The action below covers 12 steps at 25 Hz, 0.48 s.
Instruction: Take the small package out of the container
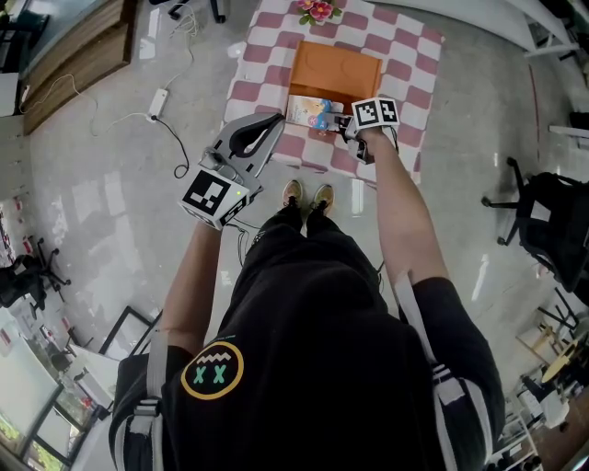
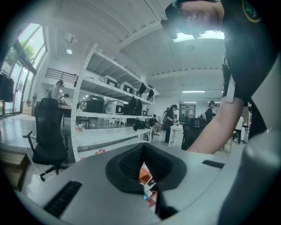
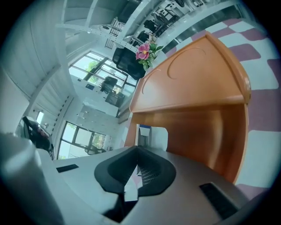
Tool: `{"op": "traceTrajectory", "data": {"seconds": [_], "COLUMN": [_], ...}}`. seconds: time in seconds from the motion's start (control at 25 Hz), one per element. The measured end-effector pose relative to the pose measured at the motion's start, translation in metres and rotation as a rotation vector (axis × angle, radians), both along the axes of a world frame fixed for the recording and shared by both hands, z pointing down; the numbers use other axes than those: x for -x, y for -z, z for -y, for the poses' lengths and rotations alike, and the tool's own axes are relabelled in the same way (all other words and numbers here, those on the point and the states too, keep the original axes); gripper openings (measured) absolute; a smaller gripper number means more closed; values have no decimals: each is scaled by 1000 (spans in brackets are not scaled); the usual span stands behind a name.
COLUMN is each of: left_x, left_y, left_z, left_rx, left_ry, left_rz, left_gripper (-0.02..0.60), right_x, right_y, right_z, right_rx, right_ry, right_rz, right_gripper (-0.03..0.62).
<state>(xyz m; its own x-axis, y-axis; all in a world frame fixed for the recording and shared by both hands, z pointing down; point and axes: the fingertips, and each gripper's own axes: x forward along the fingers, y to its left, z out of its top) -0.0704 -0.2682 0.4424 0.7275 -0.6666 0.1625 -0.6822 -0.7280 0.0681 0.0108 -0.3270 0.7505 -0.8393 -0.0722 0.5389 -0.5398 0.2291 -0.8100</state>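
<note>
An orange container lies on a pink-and-white checked table, with its open side toward me. Colourful small packages sit at its mouth. My right gripper is at their right edge. In the right gripper view the jaws are shut, and their tips meet on the near edge of a white small package that stands inside the orange container. My left gripper hangs shut in the air to the left of the table's front edge and holds nothing; its tips touch.
A pot of pink flowers stands at the table's far edge. My feet are just in front of the table. A power strip with its cable lies on the floor at the left. A black office chair stands at the right.
</note>
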Motion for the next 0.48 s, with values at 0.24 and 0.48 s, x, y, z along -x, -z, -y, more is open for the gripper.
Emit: {"op": "traceTrajectory", "data": {"seconds": [0.24, 0.48], "left_x": [-11, -23], "left_y": [8, 20], "left_z": [-12, -27], "left_rx": [-21, -51], "left_ry": [-16, -28], "left_rz": [1, 0], "left_gripper": [17, 17], "right_x": [-8, -14], "right_y": [16, 51], "right_z": [-3, -10], "right_rx": [-79, -179], "right_ry": [7, -9], "right_rz": [-14, 24], "right_gripper": [21, 21]}}
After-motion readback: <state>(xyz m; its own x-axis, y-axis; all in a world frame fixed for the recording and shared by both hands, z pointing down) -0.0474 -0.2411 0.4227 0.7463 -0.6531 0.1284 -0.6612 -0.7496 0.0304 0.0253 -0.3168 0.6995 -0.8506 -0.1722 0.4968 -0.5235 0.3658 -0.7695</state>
